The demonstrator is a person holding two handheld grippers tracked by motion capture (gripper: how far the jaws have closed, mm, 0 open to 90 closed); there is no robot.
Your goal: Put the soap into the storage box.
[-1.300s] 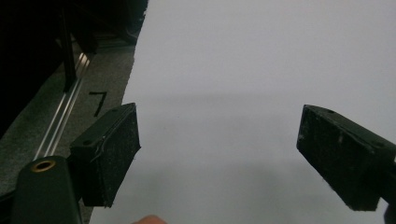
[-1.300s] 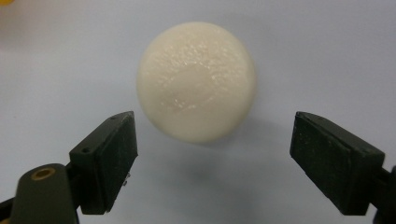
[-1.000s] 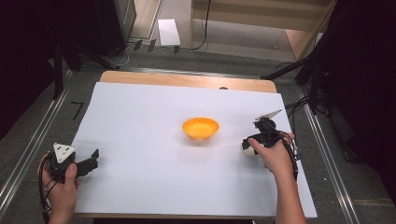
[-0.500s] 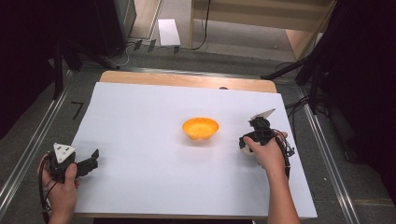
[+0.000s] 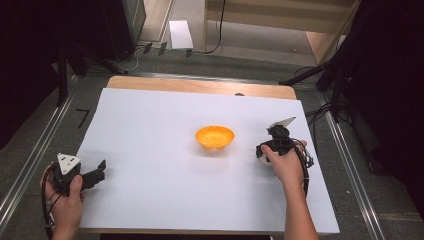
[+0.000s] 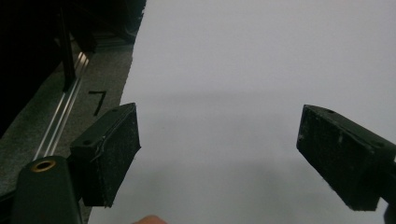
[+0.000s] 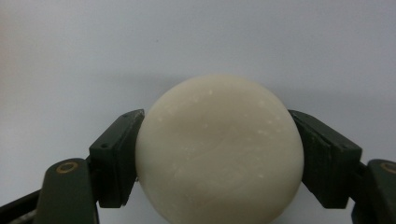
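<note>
An orange bowl (image 5: 215,137) stands upright near the middle of the white sheet (image 5: 150,120). Just right of it, my right gripper (image 5: 264,152) is shut on a cream-white ball (image 5: 262,159). In the right gripper view the ball (image 7: 219,144) sits squeezed between both pads (image 7: 116,154), over the white sheet. At the sheet's front left corner my left gripper (image 5: 101,171) rests in a hand. It stands open (image 6: 219,154) with only bare sheet between its fingers.
The white sheet covers most of the wooden table (image 5: 200,85). Metal rails (image 5: 35,155) run along both sides. Cables (image 5: 320,110) lie off the table's right edge. A dark "7" mark (image 6: 97,100) sits on the grey floor left of the sheet.
My right gripper has moved a little left, toward the orange bowl, with the ball still held. The left gripper has stayed where it was.
</note>
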